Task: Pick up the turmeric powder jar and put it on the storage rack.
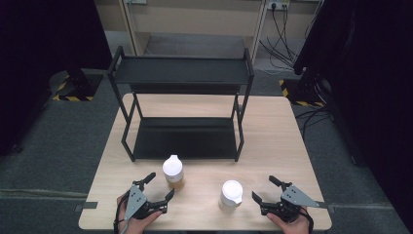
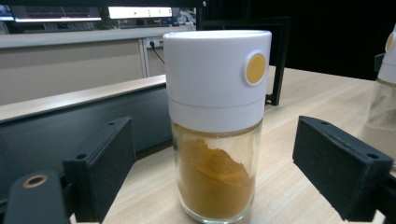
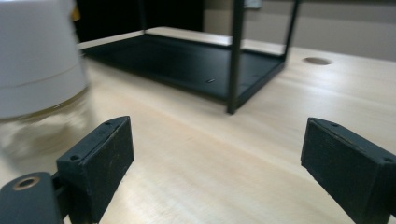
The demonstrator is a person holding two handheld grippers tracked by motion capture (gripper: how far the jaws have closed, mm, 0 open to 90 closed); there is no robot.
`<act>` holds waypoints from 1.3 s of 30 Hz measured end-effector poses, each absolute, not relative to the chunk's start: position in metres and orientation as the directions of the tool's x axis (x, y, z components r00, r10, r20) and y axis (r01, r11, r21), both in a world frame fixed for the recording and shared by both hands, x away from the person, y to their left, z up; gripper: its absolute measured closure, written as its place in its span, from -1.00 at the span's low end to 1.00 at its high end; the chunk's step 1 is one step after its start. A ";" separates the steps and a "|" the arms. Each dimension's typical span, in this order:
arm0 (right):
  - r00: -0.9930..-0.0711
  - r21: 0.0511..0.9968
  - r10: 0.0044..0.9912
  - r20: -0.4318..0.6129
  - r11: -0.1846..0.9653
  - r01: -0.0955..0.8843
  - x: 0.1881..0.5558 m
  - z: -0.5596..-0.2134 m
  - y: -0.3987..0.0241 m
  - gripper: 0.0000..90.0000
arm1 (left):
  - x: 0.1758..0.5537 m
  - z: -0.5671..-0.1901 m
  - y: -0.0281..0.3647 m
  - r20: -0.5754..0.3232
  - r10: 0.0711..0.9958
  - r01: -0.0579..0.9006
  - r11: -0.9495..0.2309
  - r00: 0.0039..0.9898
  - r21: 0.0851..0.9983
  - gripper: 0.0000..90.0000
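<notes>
spice jar [image 2: 217, 126] shows yellow powder between wide-open left gripper [image 1: 157, 189] jaws, untouched; right gripper [image 1: 265, 189] open, empty.

A light wooden table [image 1: 272, 131] stood on grey carpet [image 1: 53, 146]. Behind it ran a pale shelving unit [image 1: 195, 22], with black cables [image 1: 282, 41] trailing from wall sockets [image 1: 277, 6] down to the floor. Dark panels [image 1: 370, 73] closed in both sides, and yellow-and-black hazard tape [image 1: 73, 97] marked the bases of stands. Ceiling light strips [image 2: 135, 11] glowed in the left gripper view.
</notes>
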State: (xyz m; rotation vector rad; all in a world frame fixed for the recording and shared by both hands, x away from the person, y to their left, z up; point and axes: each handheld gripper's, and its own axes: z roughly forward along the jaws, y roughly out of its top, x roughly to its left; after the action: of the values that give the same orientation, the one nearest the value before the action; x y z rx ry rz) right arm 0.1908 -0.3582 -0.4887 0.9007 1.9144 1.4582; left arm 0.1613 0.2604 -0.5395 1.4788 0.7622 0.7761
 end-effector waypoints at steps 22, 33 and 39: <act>-0.498 0.976 0.867 -0.011 0.117 0.183 0.177 -0.498 -0.343 -0.78 | 0.172 -0.525 0.230 0.050 0.855 -0.027 -0.043 0.515 0.999 -0.62; -0.493 0.975 0.870 -0.005 0.113 0.189 0.177 -0.497 -0.342 -0.78 | 0.185 -0.522 0.223 0.060 0.862 -0.017 -0.060 0.504 0.998 -0.40; -0.493 0.976 0.870 -0.006 0.114 0.188 0.177 -0.497 -0.342 -0.78 | 0.187 -0.522 0.220 0.062 0.861 -0.018 -0.061 0.505 0.998 -0.35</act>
State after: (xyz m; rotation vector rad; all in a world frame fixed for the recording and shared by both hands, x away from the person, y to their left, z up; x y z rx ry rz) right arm 0.1773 -0.3422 -0.4971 1.0303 1.7789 1.4176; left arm 0.1866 0.2203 -0.5218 1.4586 0.7777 0.8538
